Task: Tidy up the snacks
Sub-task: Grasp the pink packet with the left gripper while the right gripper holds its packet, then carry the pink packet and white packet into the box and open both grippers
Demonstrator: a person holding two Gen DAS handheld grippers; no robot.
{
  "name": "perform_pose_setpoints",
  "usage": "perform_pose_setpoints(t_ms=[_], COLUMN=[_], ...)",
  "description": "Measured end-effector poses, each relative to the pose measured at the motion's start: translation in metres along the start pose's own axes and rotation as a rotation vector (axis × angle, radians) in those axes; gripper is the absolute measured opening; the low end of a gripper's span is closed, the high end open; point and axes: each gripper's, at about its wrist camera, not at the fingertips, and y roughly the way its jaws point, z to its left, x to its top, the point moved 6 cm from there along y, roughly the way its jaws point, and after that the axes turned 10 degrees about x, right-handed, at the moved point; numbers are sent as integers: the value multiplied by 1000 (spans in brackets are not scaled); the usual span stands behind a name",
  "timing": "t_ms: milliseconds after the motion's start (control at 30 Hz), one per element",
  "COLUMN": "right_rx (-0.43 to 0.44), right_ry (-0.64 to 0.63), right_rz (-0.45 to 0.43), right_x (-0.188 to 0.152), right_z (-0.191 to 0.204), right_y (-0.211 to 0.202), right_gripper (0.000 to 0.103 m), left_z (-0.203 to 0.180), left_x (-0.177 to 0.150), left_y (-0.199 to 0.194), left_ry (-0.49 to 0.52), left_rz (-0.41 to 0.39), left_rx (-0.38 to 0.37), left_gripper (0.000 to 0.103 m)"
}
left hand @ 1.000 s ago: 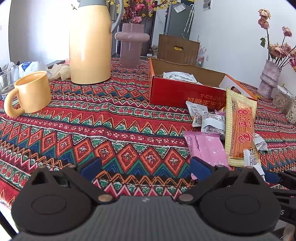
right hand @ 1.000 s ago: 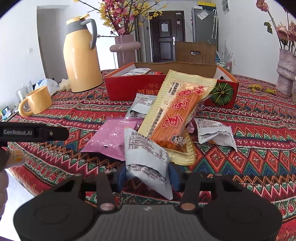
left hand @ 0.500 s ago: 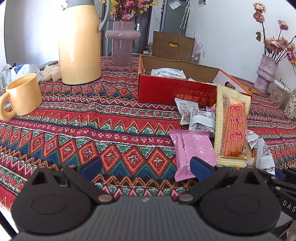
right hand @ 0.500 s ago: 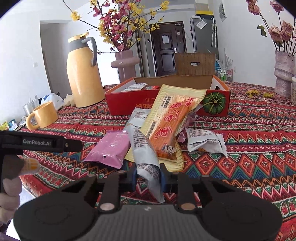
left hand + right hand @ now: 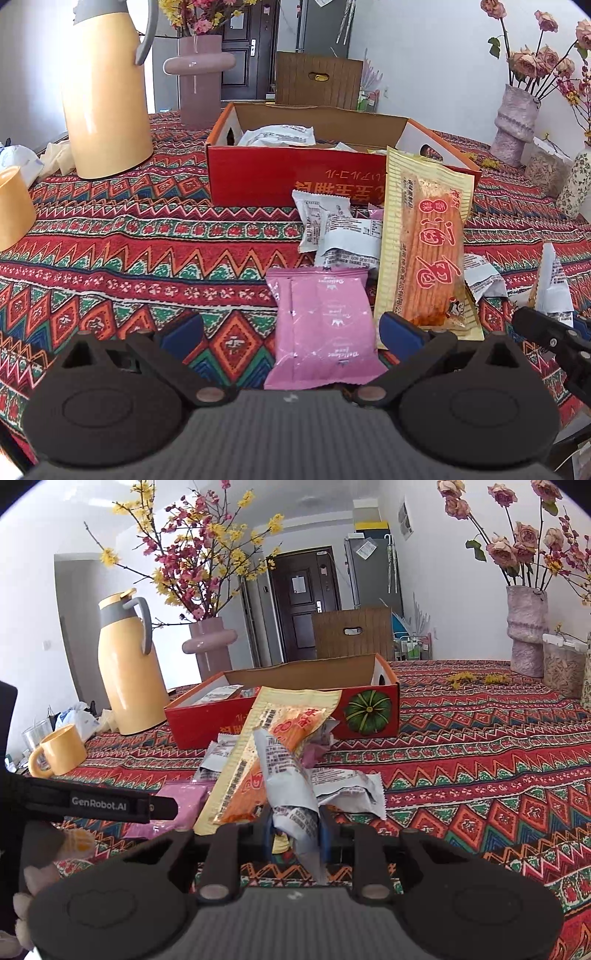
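The right gripper (image 5: 295, 829) is clamped tight on a grey-white snack packet (image 5: 291, 782), its blue pads squeezing the lower part of the wrapper so the packet stands up crumpled between them, lifted off the patterned tablecloth (image 5: 480, 760). The left gripper (image 5: 291, 328) has its jaws spread wide, with nothing pinched; a pink packet (image 5: 321, 325) lies flat on the cloth between the two blue fingers, seemingly touching neither.

Just right of the pink packet lies a long yellow packet (image 5: 424, 251) with an orange bar inside, its far end leaning against the front wall of the red cardboard box (image 5: 280, 177). A couple of small white packets (image 5: 340, 232) sit in a loose heap between the pink one and the box, and more wrappers show inside the box itself.

Off to the left stands a tall yellow flask (image 5: 107, 99) with a grey handle, a yellow mug (image 5: 59, 751) nearer the table edge, and a mauve vase (image 5: 210, 646) of pink and yellow blossom behind the box
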Motion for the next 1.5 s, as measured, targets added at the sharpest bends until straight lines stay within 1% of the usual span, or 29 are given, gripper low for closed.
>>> perform_pose_setpoints(t_ms=[100,167,233,300,333,367,400,633,1000,1200,1500], right_rx=[-7,-9,-10,-10,-11,-10,-10,-4,-4,-13,-20], right_ry=[13,19,23,29,32,36,39,53,38,17,-8], right_rz=[-8,-11,-14,-16,-17,-17,-18,-18,-48,-82,-139], right_x=[1,0,1,0,0,0,-1,-2,7,22,56], right_z=[-8,-12,-16,-20,-22,-23,-25,-32,-35,-37,-46], right_y=[0,0,0,1,1,1,1,3,4,7,19], right_gripper=[23,23,23,23,23,23,23,23,23,23,23], left_z=[-8,-12,-15,-17,-17,-17,-17,-14,-7,-7,-13], left_x=[2,4,4,4,4,4,4,3,20,37,69], left_y=[9,14,18,20,22,22,21,17,-2,-8,-10], left_ry=[4,3,4,6,5,7,9,10,-5,-13,-25], left_rz=[16,23,30,39,43,39,34,22,-49,-87,-142], left_rx=[12,17,16,13,9,13,20,19,22,14,3], left_gripper=[103,99,90,77,74,67,63,62,62,62,62])
